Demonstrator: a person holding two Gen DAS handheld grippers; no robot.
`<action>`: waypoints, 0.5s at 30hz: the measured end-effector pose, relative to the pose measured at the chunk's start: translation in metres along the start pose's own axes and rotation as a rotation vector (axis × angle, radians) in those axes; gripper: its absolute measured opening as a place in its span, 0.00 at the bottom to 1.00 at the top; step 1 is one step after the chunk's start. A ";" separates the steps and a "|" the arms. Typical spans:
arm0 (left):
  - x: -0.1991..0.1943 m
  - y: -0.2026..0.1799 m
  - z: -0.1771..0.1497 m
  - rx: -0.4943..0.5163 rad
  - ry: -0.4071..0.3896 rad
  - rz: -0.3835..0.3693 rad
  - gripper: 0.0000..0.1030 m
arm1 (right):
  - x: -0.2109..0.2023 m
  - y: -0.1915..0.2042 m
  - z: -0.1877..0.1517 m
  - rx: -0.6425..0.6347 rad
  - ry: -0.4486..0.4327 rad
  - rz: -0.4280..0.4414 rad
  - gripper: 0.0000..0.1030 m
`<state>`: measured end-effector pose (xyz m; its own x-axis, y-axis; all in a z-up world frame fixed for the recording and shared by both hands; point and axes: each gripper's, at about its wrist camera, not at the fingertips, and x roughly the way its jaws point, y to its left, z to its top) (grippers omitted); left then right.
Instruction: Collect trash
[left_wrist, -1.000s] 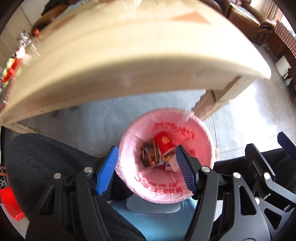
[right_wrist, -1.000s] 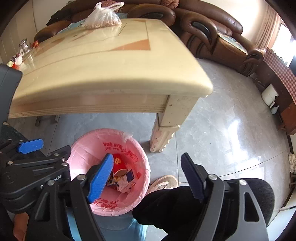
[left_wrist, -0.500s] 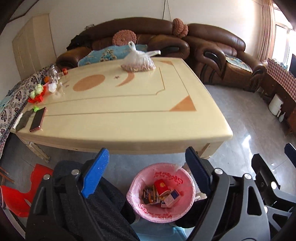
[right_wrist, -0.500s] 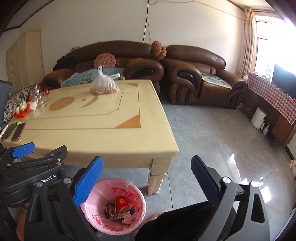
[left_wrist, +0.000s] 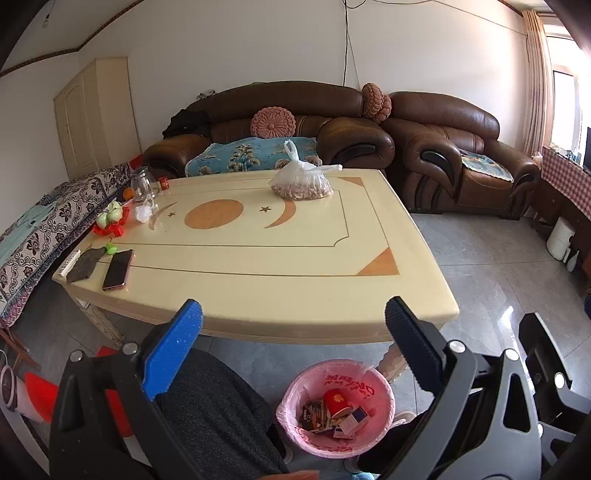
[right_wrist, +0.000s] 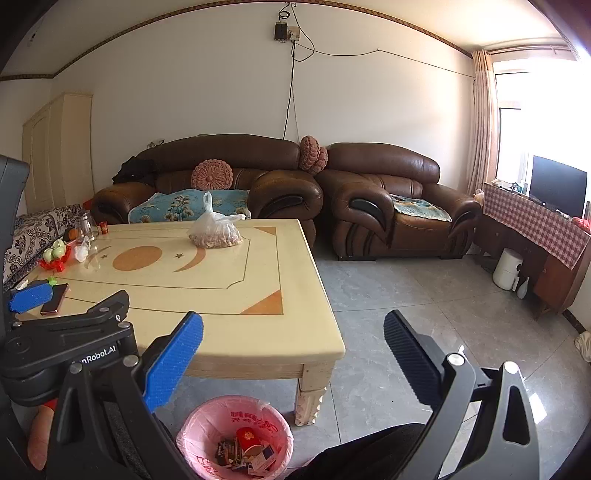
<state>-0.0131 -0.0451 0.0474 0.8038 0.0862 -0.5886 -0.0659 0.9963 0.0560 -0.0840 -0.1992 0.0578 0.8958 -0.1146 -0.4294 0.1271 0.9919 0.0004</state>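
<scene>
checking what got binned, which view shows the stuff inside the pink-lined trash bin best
The left wrist view: it looks more steeply into the pink-lined trash bin, showing a red cup and small cartons. The right wrist view has the bin at its bottom edge, contents smaller.

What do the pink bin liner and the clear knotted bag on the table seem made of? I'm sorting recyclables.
The pink bin liner looks like thin glossy plastic film: wrinkled, printed, folded over the rim. The clear knotted bag also looks like thin plastic film: translucent, creased, brownish contents showing through.

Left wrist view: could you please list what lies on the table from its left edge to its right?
Dark cloth → phone → glass jar → plastic bag of nuts.
</scene>
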 end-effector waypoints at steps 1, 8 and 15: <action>-0.002 0.002 -0.001 -0.002 -0.003 -0.004 0.94 | -0.002 0.000 0.001 0.006 0.001 0.004 0.93; -0.014 0.002 -0.001 0.005 -0.021 -0.012 0.94 | -0.012 -0.003 0.002 0.021 0.000 0.002 0.93; -0.014 0.004 -0.002 0.003 -0.015 -0.019 0.94 | -0.011 -0.004 0.003 0.029 0.009 0.007 0.93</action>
<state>-0.0254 -0.0422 0.0540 0.8136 0.0675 -0.5775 -0.0492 0.9977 0.0473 -0.0936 -0.2019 0.0651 0.8931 -0.1071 -0.4369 0.1335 0.9906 0.0300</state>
